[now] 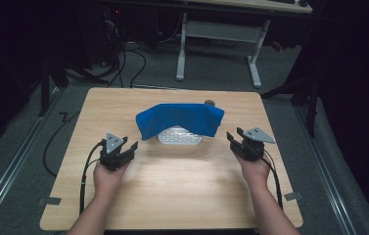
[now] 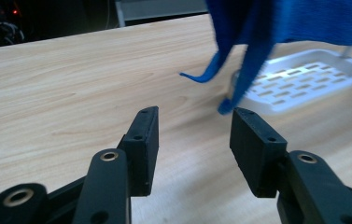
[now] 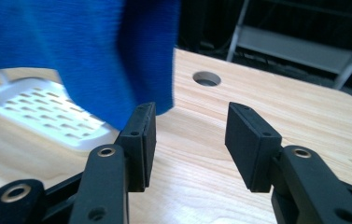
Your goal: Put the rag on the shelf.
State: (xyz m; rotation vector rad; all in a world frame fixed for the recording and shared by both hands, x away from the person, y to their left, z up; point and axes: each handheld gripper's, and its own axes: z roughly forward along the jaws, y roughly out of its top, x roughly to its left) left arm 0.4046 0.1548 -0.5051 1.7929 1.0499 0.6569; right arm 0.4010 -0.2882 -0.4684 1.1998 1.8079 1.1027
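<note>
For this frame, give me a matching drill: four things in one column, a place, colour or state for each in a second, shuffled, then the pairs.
Things
1. cloth
2. tray
3. left tool
4. hole

Descriptions
A. white, slotted, lying on the table
B. round, in the tabletop behind the cloth
C. blue, hanging above the tray
D. open, holding nothing, left of the tray

Pairs: 1-C, 2-A, 3-D, 4-B
</note>
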